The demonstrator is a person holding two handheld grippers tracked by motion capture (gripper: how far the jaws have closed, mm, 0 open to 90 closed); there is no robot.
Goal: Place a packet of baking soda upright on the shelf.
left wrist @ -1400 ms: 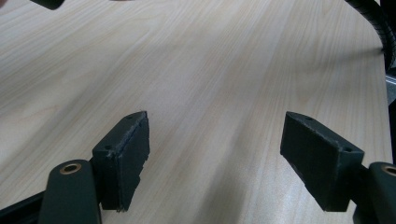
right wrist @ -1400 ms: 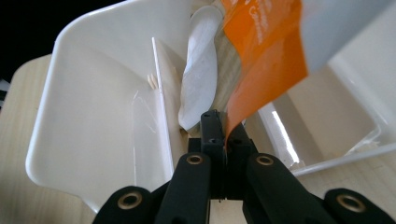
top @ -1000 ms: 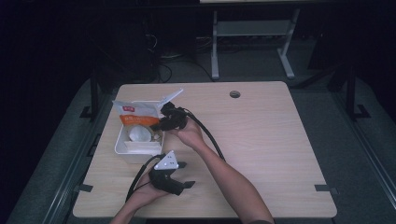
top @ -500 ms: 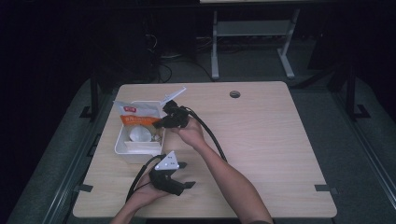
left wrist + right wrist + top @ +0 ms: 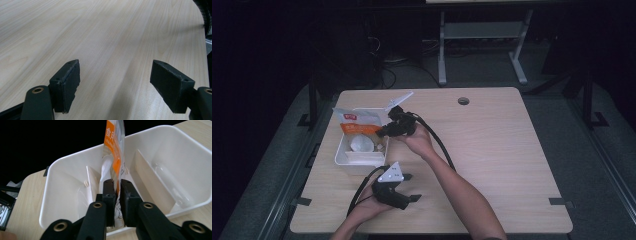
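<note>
The right tongs (image 5: 115,185) were clamped on the orange packet (image 5: 113,147) above the white box (image 5: 175,150); the left tongs (image 5: 115,87) stood apart over the near worktop (image 5: 105,32).

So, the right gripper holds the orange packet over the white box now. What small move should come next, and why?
Probably lower the orange packet a little further into the middle compartment of the white box, then open. The right gripper is shut on its lower edge, and the packet stands upright between the two dividers. The left gripper is open over bare table.
</note>
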